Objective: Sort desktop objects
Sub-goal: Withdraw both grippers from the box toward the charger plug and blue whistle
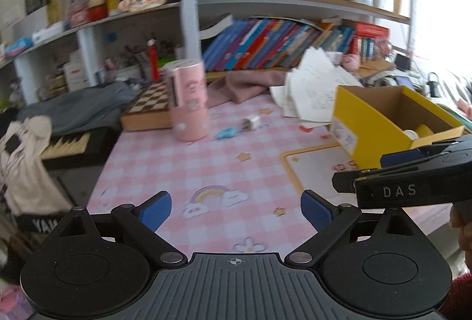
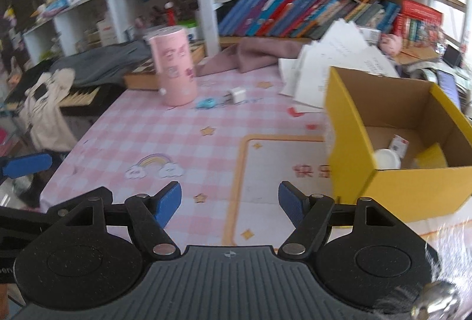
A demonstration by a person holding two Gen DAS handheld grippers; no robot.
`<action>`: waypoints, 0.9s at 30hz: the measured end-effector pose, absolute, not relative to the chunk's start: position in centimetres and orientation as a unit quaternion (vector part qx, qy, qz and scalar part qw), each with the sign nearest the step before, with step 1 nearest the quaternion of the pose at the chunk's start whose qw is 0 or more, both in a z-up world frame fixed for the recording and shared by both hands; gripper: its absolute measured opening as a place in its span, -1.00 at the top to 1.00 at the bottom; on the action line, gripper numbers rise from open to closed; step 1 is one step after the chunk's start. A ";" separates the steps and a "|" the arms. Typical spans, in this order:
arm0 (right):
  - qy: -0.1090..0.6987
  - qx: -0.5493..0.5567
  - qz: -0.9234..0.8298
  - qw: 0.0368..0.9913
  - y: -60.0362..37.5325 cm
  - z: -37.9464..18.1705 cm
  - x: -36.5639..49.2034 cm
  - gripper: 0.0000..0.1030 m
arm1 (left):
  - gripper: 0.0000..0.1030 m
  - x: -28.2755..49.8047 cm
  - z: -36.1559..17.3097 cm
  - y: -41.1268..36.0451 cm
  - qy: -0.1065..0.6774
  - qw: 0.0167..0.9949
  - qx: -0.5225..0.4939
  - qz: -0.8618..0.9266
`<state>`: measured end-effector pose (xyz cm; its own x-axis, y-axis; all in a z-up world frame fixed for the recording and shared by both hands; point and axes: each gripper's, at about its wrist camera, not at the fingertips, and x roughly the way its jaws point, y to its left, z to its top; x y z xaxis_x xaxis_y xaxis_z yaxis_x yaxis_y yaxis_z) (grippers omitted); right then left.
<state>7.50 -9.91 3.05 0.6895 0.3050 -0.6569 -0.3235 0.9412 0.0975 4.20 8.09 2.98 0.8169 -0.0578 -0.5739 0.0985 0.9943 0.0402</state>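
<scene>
Both grippers empty over the pink checked desk

The left gripper (image 1: 236, 212) and right gripper (image 2: 229, 203) hold their jaws apart on nothing. Just beyond them, the yellow box (image 2: 348, 125) holds a white round lid (image 2: 387, 158), clearer in the right view; beyond the box stands the pink canister (image 1: 190, 101).

Yellow box (image 2: 383, 190) runs off the right edge in the right wrist view, and what lies inside it (image 2: 395, 153) is too blurred to name beyond a white round thing and a small packet. Small blue object (image 1: 225, 133) and white cube (image 1: 250, 122) by the pink canister (image 1: 188, 101) are too small to identify. Book spines (image 1: 274, 44) are unreadable.
</scene>
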 end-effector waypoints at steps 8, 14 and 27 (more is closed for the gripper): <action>0.373 -0.021 0.188 0.908 -8.4 2.1 9.5 -0.39 | -0.87 5.3 2.3 8.9 0.318 0.947 0.029 -0.029; 0.371 -0.017 0.190 0.909 -8.3 1.9 12.4 -0.39 | -0.87 7.8 2.2 8.5 0.316 0.947 0.043 -0.026; 0.370 -0.023 0.180 0.911 -9.1 2.2 22.2 -0.40 | -0.87 16.4 0.8 7.0 0.321 0.944 0.037 -0.064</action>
